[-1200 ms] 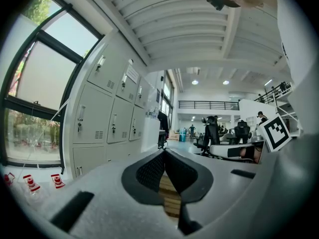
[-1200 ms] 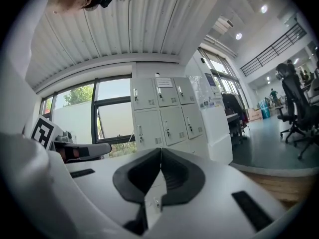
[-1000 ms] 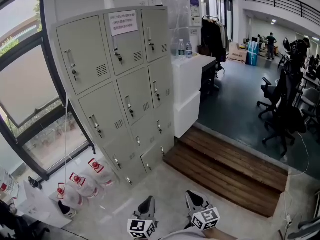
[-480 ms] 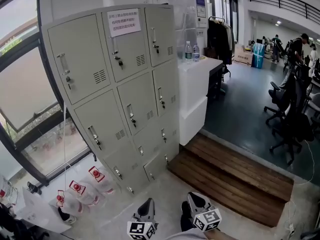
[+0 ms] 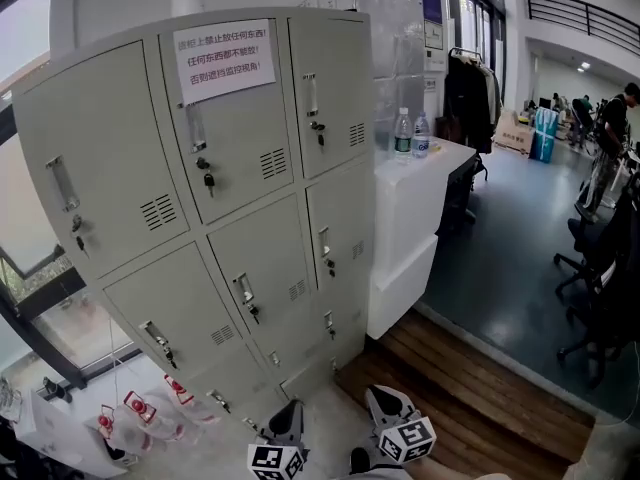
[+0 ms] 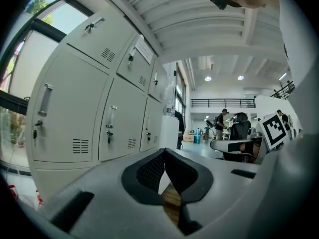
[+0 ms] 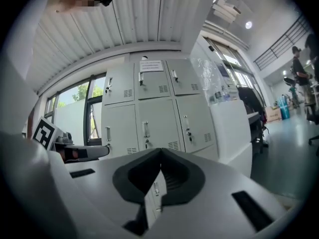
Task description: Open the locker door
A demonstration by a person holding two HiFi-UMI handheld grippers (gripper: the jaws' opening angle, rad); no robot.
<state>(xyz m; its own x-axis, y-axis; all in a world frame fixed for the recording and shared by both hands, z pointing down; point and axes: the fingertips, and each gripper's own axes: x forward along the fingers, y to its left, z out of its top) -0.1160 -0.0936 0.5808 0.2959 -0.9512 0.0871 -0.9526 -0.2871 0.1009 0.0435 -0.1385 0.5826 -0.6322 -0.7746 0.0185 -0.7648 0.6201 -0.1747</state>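
Observation:
The grey metal locker cabinet [image 5: 200, 218] fills the left and middle of the head view, all of its doors closed, each with a handle and a key lock. A white notice [image 5: 222, 58] is stuck on the top middle door. My left gripper [image 5: 290, 415] and right gripper [image 5: 385, 400] sit low at the bottom edge, both shut on nothing and well short of the doors. The left gripper view has the lockers [image 6: 75, 108] to the left of its closed jaws [image 6: 164, 152]. In the right gripper view the lockers [image 7: 154, 108] stand straight ahead beyond the closed jaws [image 7: 160, 152].
A white counter [image 5: 405, 218] with two water bottles [image 5: 410, 133] adjoins the cabinet's right side. A wooden step [image 5: 470, 378] lies below it. Red-labelled jugs [image 5: 140, 413] stand on the floor at left. Office chairs [image 5: 600, 288] and a person [image 5: 612, 128] are at far right.
The head view has come closer to the lockers, which now look larger and more face-on. Both grippers stay low at the bottom edge and shut.

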